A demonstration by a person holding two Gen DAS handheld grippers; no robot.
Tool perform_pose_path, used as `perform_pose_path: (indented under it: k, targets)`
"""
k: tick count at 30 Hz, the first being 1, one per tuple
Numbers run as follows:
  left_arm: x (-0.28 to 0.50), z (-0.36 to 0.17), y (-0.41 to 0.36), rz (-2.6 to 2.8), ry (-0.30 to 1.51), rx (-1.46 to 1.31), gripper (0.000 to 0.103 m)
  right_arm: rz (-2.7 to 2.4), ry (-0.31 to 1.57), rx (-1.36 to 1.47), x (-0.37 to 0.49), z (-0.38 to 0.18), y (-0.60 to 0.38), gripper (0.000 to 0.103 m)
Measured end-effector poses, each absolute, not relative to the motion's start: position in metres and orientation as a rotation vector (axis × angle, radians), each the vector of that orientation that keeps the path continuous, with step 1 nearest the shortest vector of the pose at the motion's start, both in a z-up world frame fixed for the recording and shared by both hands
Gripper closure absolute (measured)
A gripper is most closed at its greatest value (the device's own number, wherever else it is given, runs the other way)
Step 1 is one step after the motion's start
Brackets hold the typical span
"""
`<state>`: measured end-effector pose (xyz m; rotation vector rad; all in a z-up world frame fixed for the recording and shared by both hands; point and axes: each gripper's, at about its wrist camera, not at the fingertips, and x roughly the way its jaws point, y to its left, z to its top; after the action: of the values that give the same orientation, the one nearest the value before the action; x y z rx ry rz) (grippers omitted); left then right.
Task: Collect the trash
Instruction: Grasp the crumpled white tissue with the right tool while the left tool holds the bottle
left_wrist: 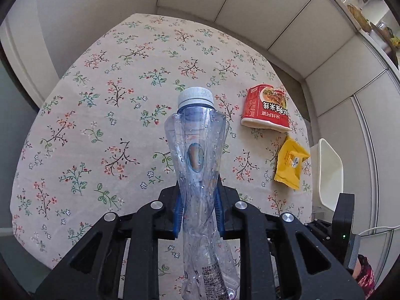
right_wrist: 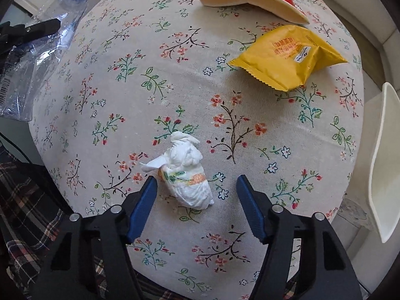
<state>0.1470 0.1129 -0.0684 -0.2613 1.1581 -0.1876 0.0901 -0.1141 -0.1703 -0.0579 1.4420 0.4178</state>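
Left wrist view: left tool (left_wrist: 198, 215) pinches a crushed clear plastic bottle (left_wrist: 197, 155) at its narrowed waist, blue pads pressed into both sides. Bottle stands up the centre of the frame, white cap (left_wrist: 195, 96) at top, label end at the bottom edge, clear of the floral desk (left_wrist: 100, 125) behind it. Right of the bottle: red noodle cup (left_wrist: 266, 108) on its side; yellow snack wrapper (left_wrist: 290, 165) just below it, near the desk's right edge. White bin (left_wrist: 330, 172) stands off the desk at far right.

Right wrist view: right tool (right_wrist: 196, 187) has its blue fingers (right_wrist: 143, 207) spread, a crumpled white tissue (right_wrist: 186, 172) on the desk between them. Left finger just beside the tissue, contact uncertain; right finger apart. Wrapper upper right, cup at top edge, bottle upper left.
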Motion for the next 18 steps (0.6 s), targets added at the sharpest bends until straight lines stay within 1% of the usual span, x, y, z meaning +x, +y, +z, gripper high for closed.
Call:
perform_pose_path:
  k: [1, 2, 3, 4, 8, 12, 18]
  targets:
    - [0.147, -0.069, 0.112, -0.189, 1.162, -0.261, 0.083, 0.422, 1.441, -0.059, 0.089, -0.17, -0.113, 0.045]
    - [0.147, -0.07, 0.112, -0.19, 1.163, -0.26, 0.083, 0.424, 1.439, -0.061, 0.089, -0.17, -0.113, 0.05]
    - [0.147, -0.07, 0.111, -0.192, 1.164, -0.259, 0.083, 0.426, 1.434, -0.061, 0.089, -0.169, -0.112, 0.065]
    - [0.147, -0.07, 0.112, -0.194, 1.165, -0.258, 0.083, 0.44, 1.434, -0.05, 0.09, -0.168, -0.112, 0.067]
    - [0.148, -0.072, 0.113, -0.19, 1.166, -0.26, 0.083, 0.425, 1.428, -0.053, 0.092, -0.166, -0.103, 0.068]
    - [0.147, -0.069, 0.115, -0.183, 1.152, -0.271, 0.083, 0.433, 1.386, -0.03, 0.102, -0.151, -0.099, 0.068]
    - [0.146, -0.056, 0.11, -0.18, 1.097, -0.275, 0.083, 0.439, 1.236, 0.025, 0.115, -0.107, -0.091, 0.068]
